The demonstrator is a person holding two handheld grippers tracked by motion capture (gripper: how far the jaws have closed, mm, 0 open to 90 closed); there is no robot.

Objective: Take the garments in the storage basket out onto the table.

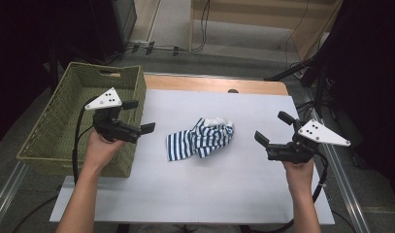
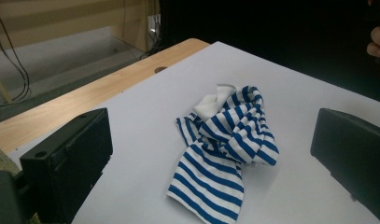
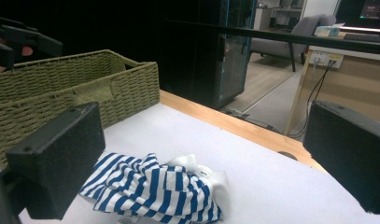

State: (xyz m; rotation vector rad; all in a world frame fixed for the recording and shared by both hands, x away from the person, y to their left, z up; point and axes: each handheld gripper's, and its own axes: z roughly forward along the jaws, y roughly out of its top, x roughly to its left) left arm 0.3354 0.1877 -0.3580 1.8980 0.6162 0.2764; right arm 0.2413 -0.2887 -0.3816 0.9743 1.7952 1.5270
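A crumpled blue-and-white striped garment (image 1: 201, 138) (image 2: 225, 149) (image 3: 155, 189) lies bunched in the middle of the white sheet (image 1: 185, 194) on the table. My left gripper (image 1: 139, 116) is held above the table's left side, just right of the basket, open and empty, its jaws pointing toward the cloth. My right gripper (image 1: 273, 128) hovers at the right side, open and empty, also facing the cloth. Both grippers stand well apart from the garment.
A green woven basket (image 1: 64, 116) (image 3: 61, 88) stands at the table's left edge, overhanging it. The wooden tabletop (image 1: 214, 85) shows along the far edge, with a small hole. Cables lie on the floor behind the table.
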